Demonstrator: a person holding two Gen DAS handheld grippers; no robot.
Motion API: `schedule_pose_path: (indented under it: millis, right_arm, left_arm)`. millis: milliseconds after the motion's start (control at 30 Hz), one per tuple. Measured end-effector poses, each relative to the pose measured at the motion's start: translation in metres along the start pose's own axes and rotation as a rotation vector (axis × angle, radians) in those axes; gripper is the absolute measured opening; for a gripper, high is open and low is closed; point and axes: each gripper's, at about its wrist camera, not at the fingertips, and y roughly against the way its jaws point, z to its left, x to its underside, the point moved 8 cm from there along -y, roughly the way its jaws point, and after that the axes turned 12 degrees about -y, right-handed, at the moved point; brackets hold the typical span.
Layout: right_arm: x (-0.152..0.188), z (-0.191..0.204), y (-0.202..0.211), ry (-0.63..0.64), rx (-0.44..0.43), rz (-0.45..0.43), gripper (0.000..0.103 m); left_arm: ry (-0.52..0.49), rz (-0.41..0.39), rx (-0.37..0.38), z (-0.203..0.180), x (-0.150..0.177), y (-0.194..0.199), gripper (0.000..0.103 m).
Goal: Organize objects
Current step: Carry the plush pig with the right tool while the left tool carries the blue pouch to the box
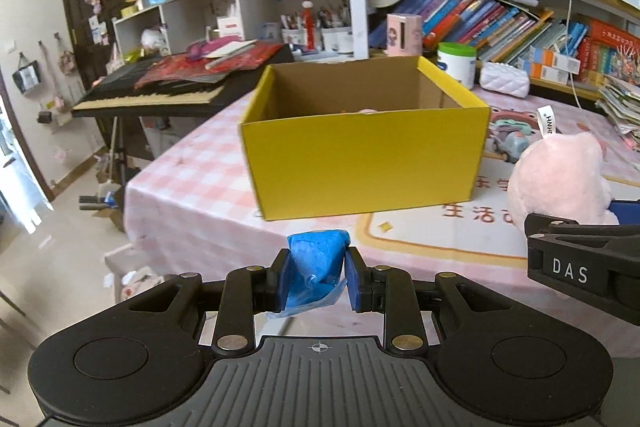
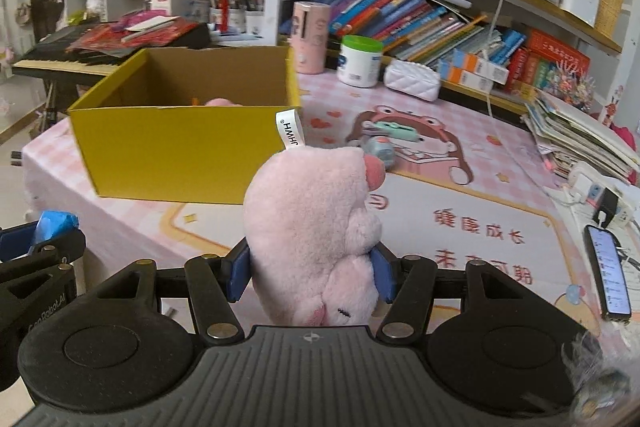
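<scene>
An open yellow cardboard box (image 1: 360,163) (image 2: 176,151) stands on the pink checked tablecloth, with something pink just showing inside it (image 2: 222,102). My left gripper (image 1: 316,277) is shut on a crumpled blue packet (image 1: 316,267), held in the air short of the table's near edge, in front of the box. My right gripper (image 2: 310,271) is shut on a pink plush toy (image 2: 312,227) (image 1: 560,175) with a white tag, held above the table to the right of the box. Each gripper shows at the edge of the other's view.
A small grey-green toy (image 2: 384,143) lies on the play mat (image 2: 460,227) right of the box. A phone (image 2: 608,267) and stacked papers (image 2: 580,135) sit at the far right. A white jar (image 2: 360,61), pink tube (image 2: 310,37), white quilted pouch (image 2: 412,79), bookshelves and a keyboard (image 1: 148,99) line the back.
</scene>
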Motion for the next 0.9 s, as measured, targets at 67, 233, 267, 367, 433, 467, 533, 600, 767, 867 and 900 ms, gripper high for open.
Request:
schedule_pose_path:
  millis: [67,233,267,367,433,467,533,600,767,867,900]
  right_arm:
    - [0.004,0.008,0.003,0.001,-0.009,0.003,0.057]
    - [0.011,0.023,0.010,0.007,-0.021,0.008,0.057]
    - [0.011,0.024,0.012,0.010,-0.022,0.007,0.057]
    - [0.013,0.029,0.019,0.016,-0.022,-0.004,0.057]
    - [0.015,0.032,0.022,0.019,-0.020,-0.009,0.057]
    - [0.015,0.032,0.023,0.019,-0.018,-0.010,0.057]
    - [0.016,0.032,0.024,0.022,-0.019,-0.009,0.057]
    - [0.017,0.033,0.026,0.025,-0.023,-0.007,0.057]
    - [0.018,0.036,0.030,0.029,-0.027,-0.010,0.057]
    - [0.015,0.039,0.029,0.029,-0.029,-0.013,0.057]
    - [0.014,0.039,0.029,0.030,-0.031,-0.014,0.057]
  left_arm:
    - [-0.001,0.000,-0.008,0.007,0.005,0.003,0.026]
    - [0.001,-0.006,-0.020,0.020,0.011,0.011,0.026]
    - [0.001,-0.009,-0.020,0.021,0.011,0.012,0.026]
    - [0.003,-0.019,-0.018,0.024,0.012,0.016,0.026]
    - [0.005,-0.024,-0.014,0.026,0.014,0.019,0.026]
    - [0.005,-0.026,-0.012,0.026,0.014,0.020,0.026]
    - [0.008,-0.030,-0.012,0.028,0.016,0.022,0.026]
    - [0.012,-0.031,-0.012,0.030,0.017,0.022,0.026]
    - [0.009,-0.038,-0.014,0.031,0.018,0.024,0.026]
    - [0.008,-0.048,-0.019,0.032,0.016,0.025,0.026]
    - [0.009,-0.053,-0.022,0.032,0.014,0.025,0.026]
